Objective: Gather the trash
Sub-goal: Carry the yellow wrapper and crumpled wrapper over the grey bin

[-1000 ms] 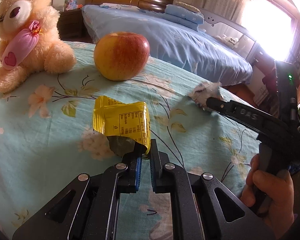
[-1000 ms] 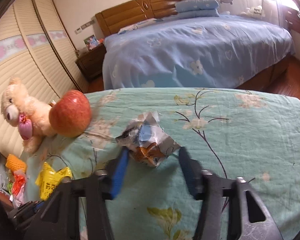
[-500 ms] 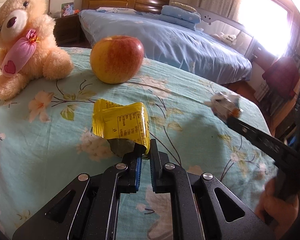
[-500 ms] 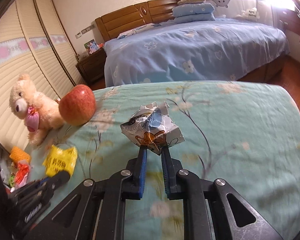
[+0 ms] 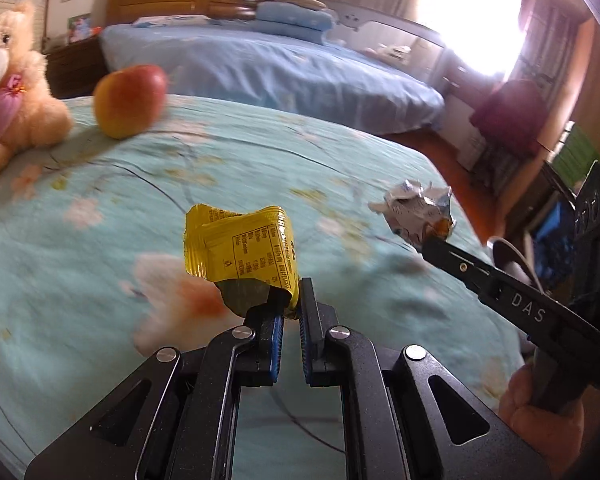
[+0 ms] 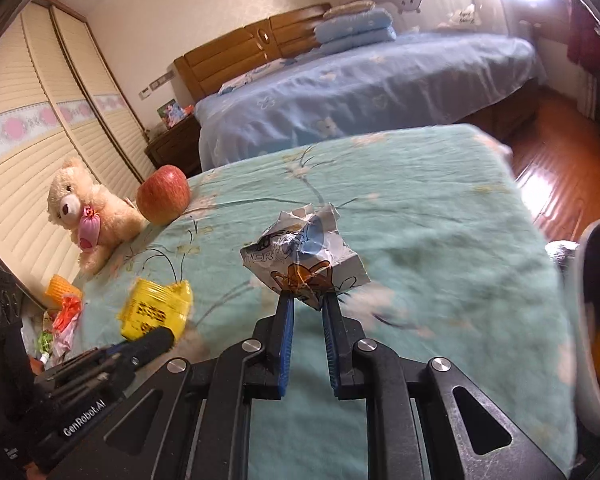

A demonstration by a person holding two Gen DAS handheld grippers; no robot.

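Apple (image 5: 130, 100) and teddy bear (image 5: 10, 92) sit clear beyond left tool (image 5: 290, 312) pinching yellow wrapper (image 5: 242, 248), right tool (image 6: 307, 300) pinching crumpled wrapper (image 6: 304, 254).

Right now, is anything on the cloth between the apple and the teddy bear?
No. In the right wrist view the apple sits right beside the teddy bear, nothing between them.
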